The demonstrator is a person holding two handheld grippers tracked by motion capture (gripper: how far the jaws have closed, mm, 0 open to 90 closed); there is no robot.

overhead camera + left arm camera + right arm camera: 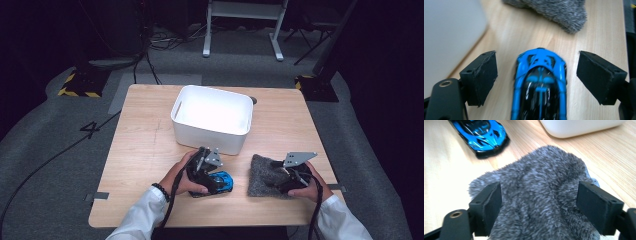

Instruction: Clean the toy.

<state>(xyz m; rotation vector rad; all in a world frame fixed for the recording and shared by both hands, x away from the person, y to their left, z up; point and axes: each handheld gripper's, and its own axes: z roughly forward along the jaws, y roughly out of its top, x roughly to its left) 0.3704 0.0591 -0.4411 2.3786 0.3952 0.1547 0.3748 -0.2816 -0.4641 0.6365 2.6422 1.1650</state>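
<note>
Car (pixel 540 85) between open left tongs (pixel 537 77), cloth (pixel 536 195) between right tongs (pixel 537 202)

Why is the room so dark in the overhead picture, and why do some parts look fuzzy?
High view: the light wooden table is lit, surroundings dark, and the white plastic bin glares inside. Left gripper view: the blue toy car is smeared. Right gripper view: the grey fuzzy cloth is soft.

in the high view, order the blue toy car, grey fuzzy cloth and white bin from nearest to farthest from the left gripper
1. Blue toy car: lies between the open jaws of the left gripper.
2. White bin: just beyond, toward the table's far side.
3. Grey fuzzy cloth: off to the right, under the right gripper.
</note>
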